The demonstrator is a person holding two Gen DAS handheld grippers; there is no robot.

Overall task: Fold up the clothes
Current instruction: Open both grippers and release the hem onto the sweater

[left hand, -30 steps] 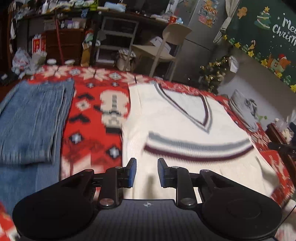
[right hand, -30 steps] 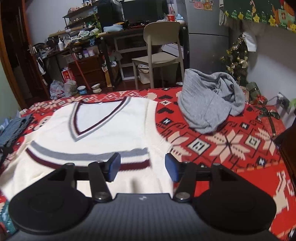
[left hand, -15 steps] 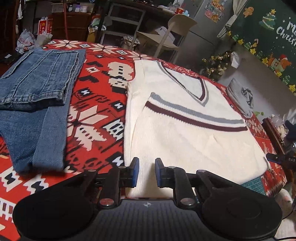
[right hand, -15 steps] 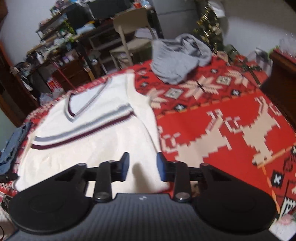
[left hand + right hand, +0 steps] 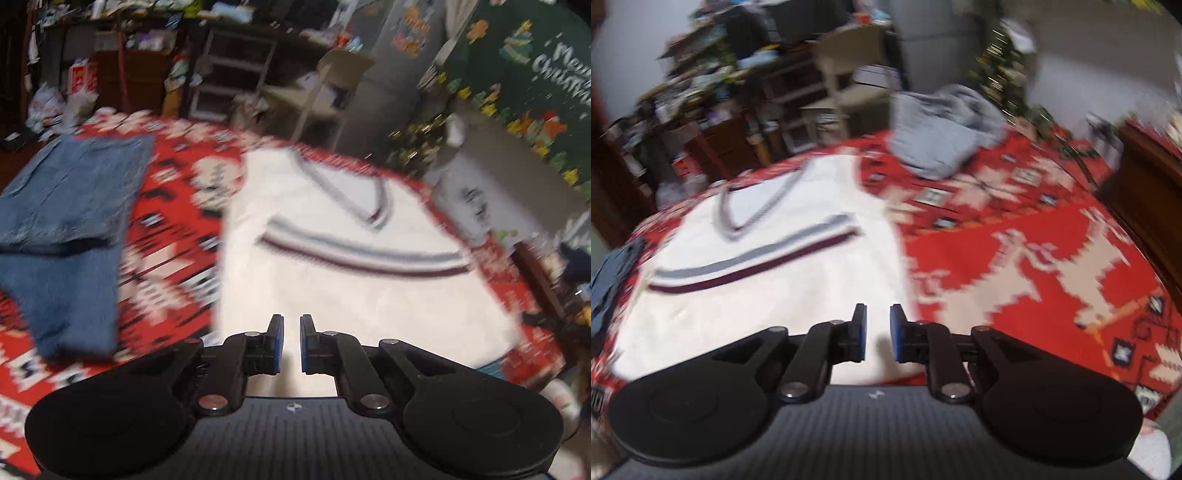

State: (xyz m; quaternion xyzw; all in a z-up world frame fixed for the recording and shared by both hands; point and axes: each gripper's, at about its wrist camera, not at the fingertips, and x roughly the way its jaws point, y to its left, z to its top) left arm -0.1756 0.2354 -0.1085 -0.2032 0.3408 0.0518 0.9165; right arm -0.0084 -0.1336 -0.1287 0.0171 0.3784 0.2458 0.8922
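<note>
Here we hold both tools low over the near hem of a cream vest.

Our left tool (image 5: 289, 343) is closing, its blue pads a narrow slot apart; whether cloth sits between them we cannot tell through the blur. Our right tool (image 5: 875, 332) stands nearly clenched, a small gap between its pads, and we cannot tell if it pinches the hem. The cream vest (image 5: 351, 280) lies flat on a red patterned blanket (image 5: 1015, 236), neck away from us, grey and maroon stripes across its chest. Left of it lie folded blue jeans (image 5: 70, 221); beyond its right side sits a crumpled grey garment (image 5: 945, 129). We see no containers clearly.
</note>
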